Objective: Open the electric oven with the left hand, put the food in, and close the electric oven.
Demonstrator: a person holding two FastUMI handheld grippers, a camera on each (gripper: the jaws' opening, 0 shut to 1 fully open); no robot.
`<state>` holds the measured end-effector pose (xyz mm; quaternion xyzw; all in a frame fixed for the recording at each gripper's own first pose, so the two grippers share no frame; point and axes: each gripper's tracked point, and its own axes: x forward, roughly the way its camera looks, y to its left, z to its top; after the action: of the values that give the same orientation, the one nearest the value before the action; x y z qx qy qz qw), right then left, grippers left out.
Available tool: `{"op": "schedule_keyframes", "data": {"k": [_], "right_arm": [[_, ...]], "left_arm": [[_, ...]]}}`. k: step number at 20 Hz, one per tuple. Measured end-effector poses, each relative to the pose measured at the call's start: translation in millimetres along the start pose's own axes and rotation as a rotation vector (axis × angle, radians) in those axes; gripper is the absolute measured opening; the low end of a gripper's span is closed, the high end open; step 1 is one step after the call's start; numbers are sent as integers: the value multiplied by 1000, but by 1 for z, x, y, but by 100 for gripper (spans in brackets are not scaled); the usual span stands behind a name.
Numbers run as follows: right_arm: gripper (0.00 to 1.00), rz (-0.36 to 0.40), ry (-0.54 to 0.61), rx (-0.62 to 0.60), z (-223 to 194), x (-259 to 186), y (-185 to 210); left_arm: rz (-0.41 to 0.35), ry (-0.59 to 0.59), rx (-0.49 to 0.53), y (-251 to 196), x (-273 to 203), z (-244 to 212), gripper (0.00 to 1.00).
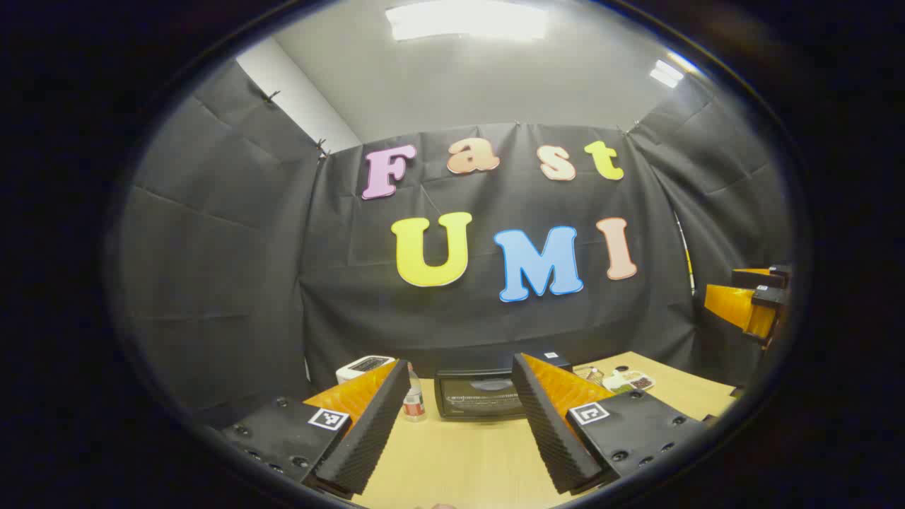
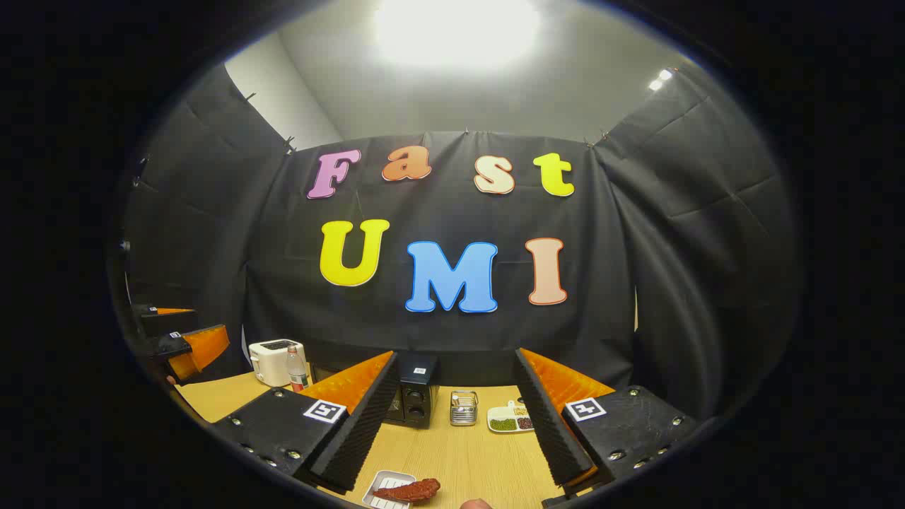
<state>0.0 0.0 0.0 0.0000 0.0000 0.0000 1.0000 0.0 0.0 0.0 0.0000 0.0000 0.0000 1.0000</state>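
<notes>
Nearest the right gripper: the right gripper [image 2: 452, 417] is hovering over the table [image 2: 466, 459] with its fingers spread wide and nothing between them.
Food: a reddish-brown piece of food [image 2: 408, 489] is lying across a small white tray [image 2: 385, 491] at the table's near edge, just below and between those fingers, untouched.
Left gripper: the left gripper [image 1: 459, 424] is also hanging wide open and empty above the table, pointing straight at the oven; in the right gripper view it is showing off at the left edge, well apart from the oven.
Bottle: a small bottle [image 1: 413, 399] is standing just left of the oven, close to where the left gripper is aiming.
Oven: the black oven [image 1: 481, 396] is sitting toward the back of the table with its glass door facing the left gripper and looking shut; its handle is too small to make out.
Farther things: a white toaster [image 2: 277, 360] is standing at the back left, with a metal basket [image 2: 464, 408] and a divided dish [image 2: 510, 419] off to the oven's right.
Step in hand: the task is looking barely begun, with the door not yet opened and the food not yet picked up.
Next move: the left gripper is needing to travel forward to the door's handle, close on it and pull, keeping clear of the bottle.
</notes>
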Motion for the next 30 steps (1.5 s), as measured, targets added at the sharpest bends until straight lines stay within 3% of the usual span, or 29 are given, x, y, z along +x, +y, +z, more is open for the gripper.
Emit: {"op": "schedule_keyframes", "data": {"k": [3, 5, 13, 17, 18, 19, 20, 25, 30], "right_arm": [[97, 2, -8, 2, 0, -2, -3], [97, 5, -9, 1, -1, -3, -4], [97, 26, -7, 2, -8, 5, -16], [97, 72, 7, 18, -16, 11, -19], [97, 88, 2, 26, -16, 12, -20], [97, 98, -15, 32, -12, 14, -22], [97, 98, -29, 34, -10, 17, -27], [97, 98, -33, 22, -10, 24, -34], [97, 42, -46, 19, -8, 39, -41]], "left_arm": [[-4, -5, 1, -4, -1, 0, 100], [-2, -9, 7, -7, 0, 0, 91], [4, -15, -1, -25, 7, 2, 91], [19, -35, -6, -35, 19, 7, 91], [17, -46, -4, -39, 24, 8, 91], [15, -59, -1, -43, 28, 10, 100], [20, -69, 1, -45, 33, 12, 97], [37, -82, -7, -49, 64, 12, 100], [-17, -85, -23, -56, 114, 6, 100]]}}
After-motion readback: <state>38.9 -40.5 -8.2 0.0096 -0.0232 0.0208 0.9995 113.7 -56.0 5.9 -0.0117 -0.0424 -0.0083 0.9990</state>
